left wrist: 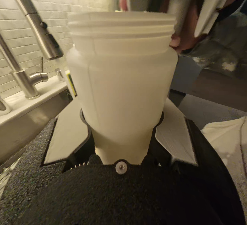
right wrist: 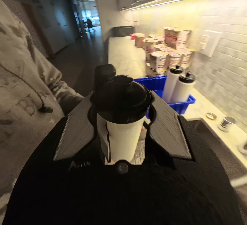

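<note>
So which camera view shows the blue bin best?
The right wrist view: the blue bin stands on the counter, holding two white bottles, beyond the right gripper. The left wrist view does not show it.

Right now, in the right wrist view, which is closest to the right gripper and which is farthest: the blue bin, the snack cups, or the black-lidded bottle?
1. Black-lidded bottle: between the jaws of the right gripper.
2. Blue bin: just behind, to the right.
3. Snack cups: farther back along the counter.

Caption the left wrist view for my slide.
Left hand-held gripper holds an open white bottle beside a steel faucet.
</note>
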A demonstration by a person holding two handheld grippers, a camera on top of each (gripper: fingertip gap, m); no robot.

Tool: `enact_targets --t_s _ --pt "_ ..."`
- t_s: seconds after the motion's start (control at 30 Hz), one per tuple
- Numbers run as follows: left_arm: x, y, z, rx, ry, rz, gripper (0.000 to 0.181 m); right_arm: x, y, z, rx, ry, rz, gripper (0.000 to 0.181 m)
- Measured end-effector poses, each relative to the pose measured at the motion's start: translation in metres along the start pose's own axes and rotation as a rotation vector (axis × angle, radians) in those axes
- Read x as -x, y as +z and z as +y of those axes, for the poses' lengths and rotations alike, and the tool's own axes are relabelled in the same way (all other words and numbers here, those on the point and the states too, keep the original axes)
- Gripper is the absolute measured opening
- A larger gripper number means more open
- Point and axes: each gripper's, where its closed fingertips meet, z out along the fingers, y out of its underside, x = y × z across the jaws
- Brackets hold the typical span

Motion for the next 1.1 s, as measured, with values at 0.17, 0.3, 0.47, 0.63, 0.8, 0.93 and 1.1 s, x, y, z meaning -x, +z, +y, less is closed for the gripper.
enact_targets --t_s 0.17,0.3,0.47,0.63,0.8,0.93,1.1 --pt "-0.028 -0.001 -0.015 -0.011 0.033 0.068 0.103 0.018 0.019 0.008 0.069 -0.011 -0.095 0.079" --pt "-0.043 -0.005 -0.022 -0.005 0.058 0.129 0.103 0.032 0.019 0.007 0.056 -0.013 -0.148 0.079" --pt "-0.059 -0.009 -0.025 0.03 0.045 0.222 0.103 0.039 0.014 0.003 0.053 -0.034 -0.16 0.079" --pt "-0.065 -0.009 -0.021 0.091 0.071 0.253 0.103 0.044 0.006 0.01 0.195 -0.096 -0.175 0.078" --pt "-0.084 -0.009 -0.021 0.124 0.051 0.383 0.102 0.052 -0.004 0.011 0.306 -0.126 -0.26 0.078" --pt "-0.086 -0.005 -0.024 0.122 0.07 0.387 0.103 0.052 -0.009 0.013 0.395 -0.122 -0.288 0.078" --pt "-0.077 -0.001 -0.022 0.129 0.068 0.33 0.102 0.042 -0.008 0.019 0.441 -0.107 -0.194 0.078"
